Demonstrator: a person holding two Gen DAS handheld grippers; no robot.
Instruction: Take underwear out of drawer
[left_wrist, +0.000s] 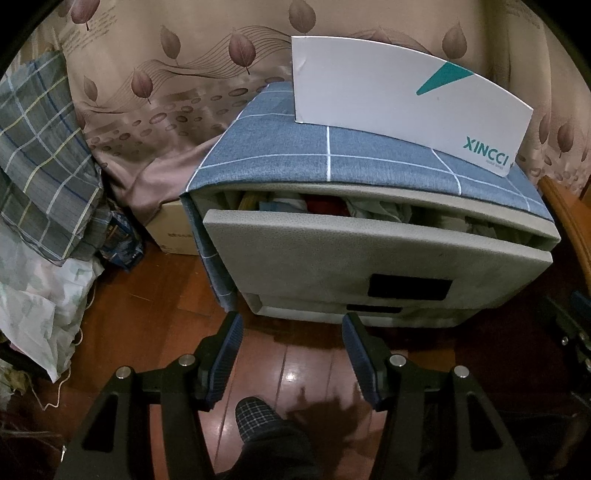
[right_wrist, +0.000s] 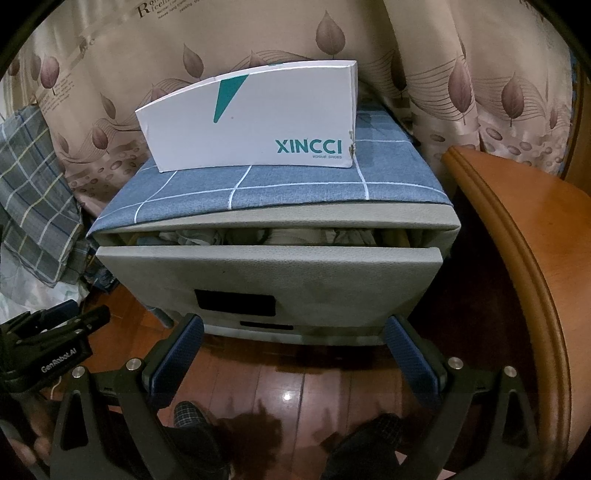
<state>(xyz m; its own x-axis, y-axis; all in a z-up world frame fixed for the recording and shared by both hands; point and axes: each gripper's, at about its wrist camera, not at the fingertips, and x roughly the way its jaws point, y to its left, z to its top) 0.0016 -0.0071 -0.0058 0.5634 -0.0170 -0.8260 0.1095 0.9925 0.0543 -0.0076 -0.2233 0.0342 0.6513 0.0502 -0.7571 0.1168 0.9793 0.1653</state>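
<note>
A grey fabric drawer unit stands on the wooden floor. Its top drawer (left_wrist: 369, 258) (right_wrist: 273, 273) is pulled partly out, with a dark handle slot (left_wrist: 410, 288) (right_wrist: 236, 301) in its front. Crumpled clothes (left_wrist: 332, 206) (right_wrist: 258, 236) show in the gap above the drawer front; I cannot tell which piece is underwear. My left gripper (left_wrist: 291, 325) is open and empty, low in front of the drawer. My right gripper (right_wrist: 295, 328) is open and empty, just below the drawer front. The left gripper's body (right_wrist: 48, 343) shows at the right wrist view's left edge.
A white XINCCI shoe box (left_wrist: 399, 92) (right_wrist: 251, 122) stands on the unit's blue checked cover (left_wrist: 280, 147) (right_wrist: 295, 188). A leaf-patterned curtain hangs behind. A wooden table edge (right_wrist: 517, 236) is at the right. Checked cloth and bags (left_wrist: 40, 166) and a cardboard box (left_wrist: 173, 229) lie left. Slippered feet (left_wrist: 258, 417) are below.
</note>
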